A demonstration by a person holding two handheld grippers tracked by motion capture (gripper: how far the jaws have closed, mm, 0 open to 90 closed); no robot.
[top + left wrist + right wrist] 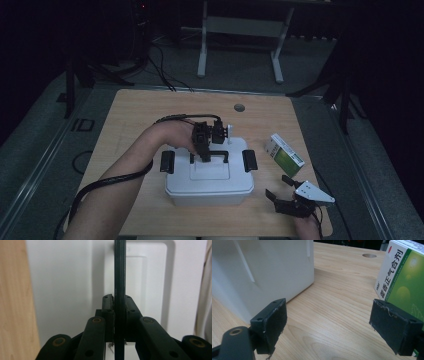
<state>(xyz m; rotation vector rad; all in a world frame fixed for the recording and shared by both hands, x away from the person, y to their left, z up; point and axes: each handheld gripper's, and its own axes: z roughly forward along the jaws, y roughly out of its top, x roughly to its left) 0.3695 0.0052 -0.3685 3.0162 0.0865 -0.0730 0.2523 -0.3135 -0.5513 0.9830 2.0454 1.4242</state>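
The left gripper (205, 156) pinches the black handle (216, 154) on the lid of the white box (210, 182) mid-table, so it should lift straight up and slowly, while the right gripper (286, 192) waits spread wide by the green medicine box (284, 155).

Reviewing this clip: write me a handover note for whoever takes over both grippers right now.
Left gripper: shut on the black handle of the white box's lid, pointing down onto it.
Right gripper: open, holding nothing, resting on the table to the right of the white box, with the green medicine carton just beyond it.
Done: handle gripped. The lid sits on the box; both black side latches look swung outward.
Left: probably lift the lid off; the carton may go inside next, judging by where the right gripper waits.
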